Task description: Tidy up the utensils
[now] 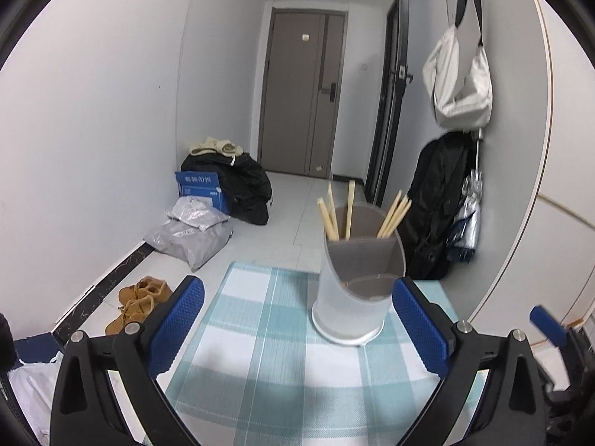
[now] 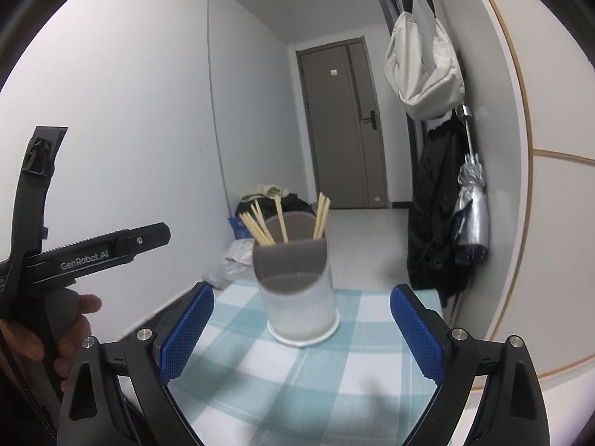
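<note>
A teal checked tablecloth (image 1: pixel 282 334) lies under my empty, wide-spread jaws. Just ahead of my left gripper (image 1: pixel 297 319), toward its right pad, stands the divided utensil holder (image 1: pixel 357 278); it sits centred before my right gripper (image 2: pixel 302 329). Chopsticks (image 1: pixel 347 210) rise upright from its far compartment.

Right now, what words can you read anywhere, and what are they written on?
"GenRobot.AI": white letters on the black body of the left gripper, seen from the right wrist camera.
White characters on the blue box on the floor: too blurred to read.
Small tag on the door: too small to read.
</note>
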